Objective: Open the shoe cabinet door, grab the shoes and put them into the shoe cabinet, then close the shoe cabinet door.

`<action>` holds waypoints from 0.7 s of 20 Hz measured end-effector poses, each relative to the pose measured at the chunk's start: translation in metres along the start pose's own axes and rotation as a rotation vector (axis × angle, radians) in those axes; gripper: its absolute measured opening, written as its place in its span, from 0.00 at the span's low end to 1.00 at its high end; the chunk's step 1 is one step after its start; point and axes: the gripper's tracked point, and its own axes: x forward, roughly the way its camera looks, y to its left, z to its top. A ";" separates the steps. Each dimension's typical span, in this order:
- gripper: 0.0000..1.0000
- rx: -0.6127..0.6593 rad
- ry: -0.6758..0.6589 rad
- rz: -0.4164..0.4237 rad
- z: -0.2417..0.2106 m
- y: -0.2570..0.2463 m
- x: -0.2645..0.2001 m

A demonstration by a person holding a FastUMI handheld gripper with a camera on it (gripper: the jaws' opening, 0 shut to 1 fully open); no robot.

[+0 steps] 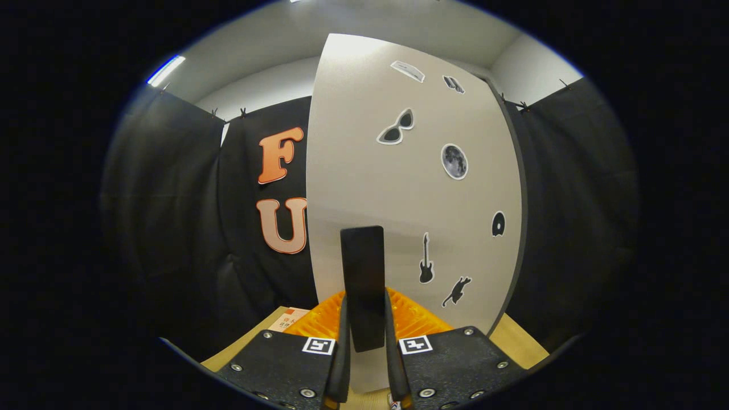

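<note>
The shoe cabinet door [410, 188] is a pale grey panel with several small stickers, standing upright close in front of me. A black upright handle [363, 267] is fixed low on the door. My gripper [365, 310] is shut on this handle, with one finger [344, 347] pressed on its left side and the other on its right. The handle's lower end sits between the fingers. A dark edge [519, 199] runs down the right side of the door.
Black cloth wall [171, 216] hangs behind and to both sides of the door. A light wooden surface [515, 341] lies below, beside the fingers. A printed card [289, 319] rests on it at the left.
</note>
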 end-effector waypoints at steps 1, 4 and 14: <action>0.27 0.001 -0.002 -0.006 -0.001 -0.003 -0.004; 0.27 0.020 -0.002 -0.024 -0.001 -0.012 -0.014; 0.26 -0.018 0.003 -0.177 -0.002 -0.060 -0.044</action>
